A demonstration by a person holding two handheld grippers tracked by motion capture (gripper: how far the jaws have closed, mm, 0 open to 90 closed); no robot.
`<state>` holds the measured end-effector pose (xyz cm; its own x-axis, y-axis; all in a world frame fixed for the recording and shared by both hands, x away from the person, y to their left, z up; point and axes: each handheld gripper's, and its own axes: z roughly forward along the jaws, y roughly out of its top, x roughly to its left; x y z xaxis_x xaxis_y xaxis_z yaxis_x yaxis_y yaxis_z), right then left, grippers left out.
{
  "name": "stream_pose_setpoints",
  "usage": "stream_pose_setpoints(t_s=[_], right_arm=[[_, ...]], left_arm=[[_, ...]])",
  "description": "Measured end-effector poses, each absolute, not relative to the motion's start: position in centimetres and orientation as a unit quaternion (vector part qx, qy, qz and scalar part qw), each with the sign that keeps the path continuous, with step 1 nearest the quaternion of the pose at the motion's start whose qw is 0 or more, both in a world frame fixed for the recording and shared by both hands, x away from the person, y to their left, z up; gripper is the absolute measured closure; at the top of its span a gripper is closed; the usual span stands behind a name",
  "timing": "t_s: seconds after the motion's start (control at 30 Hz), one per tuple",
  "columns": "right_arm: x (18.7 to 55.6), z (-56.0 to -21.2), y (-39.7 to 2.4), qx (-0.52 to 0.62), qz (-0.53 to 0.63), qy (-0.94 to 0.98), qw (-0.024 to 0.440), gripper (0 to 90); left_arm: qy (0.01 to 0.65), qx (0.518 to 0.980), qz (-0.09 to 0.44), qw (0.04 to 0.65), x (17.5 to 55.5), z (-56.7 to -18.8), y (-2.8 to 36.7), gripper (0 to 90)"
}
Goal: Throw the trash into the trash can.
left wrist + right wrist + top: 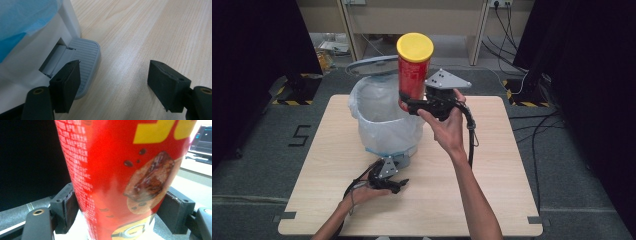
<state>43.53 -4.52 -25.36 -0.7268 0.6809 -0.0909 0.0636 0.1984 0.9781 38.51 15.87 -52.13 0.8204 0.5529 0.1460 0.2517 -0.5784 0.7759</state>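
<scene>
A tall red snack can (413,75) with a yellow lid stands upright in my right gripper (412,106), held in the air over the right rim of a white pedal bin (382,122) lined with a pale blue bag. The bin's grey lid (372,65) is tipped up and back. In the right gripper view the can (120,175) sits between both black pads, pressed from each side. My left gripper (393,186) rests low at the bin's front; in the left gripper view its jaws stand wide apart, one pad (66,85) on the grey foot pedal (85,62).
The bin stands on a light wooden table (492,165) with bare surface to the right and front. Grey floor, black curtains and cables surround the table. A cable hangs from my right gripper down along the forearm.
</scene>
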Motion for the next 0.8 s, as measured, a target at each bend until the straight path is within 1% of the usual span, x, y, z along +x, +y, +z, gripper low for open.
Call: stream_pose_setpoints(t_s=[0.4,0.53,0.73,0.8], right_arm=[[44.7,-26.4,-2.0,0.25,0.571,0.743,0.245,24.9],[44.9,-26.7,-1.4,0.247,0.566,0.748,0.245,24.9],[45.5,-27.4,-0.4,0.246,0.561,0.757,0.229,24.8],[45.7,-27.8,0.3,0.246,0.555,0.765,0.217,24.8]], left_arm=[[0.232,0.868,0.192,0.396,38.5,-52.1,15.9,25.8],[0.23,0.868,0.192,0.396,38.5,-52.1,15.9,25.8],[0.231,0.868,0.192,0.395,38.5,-52.1,15.9,25.8],[0.23,0.868,0.192,0.395,38.5,-52.1,15.9,25.8]])
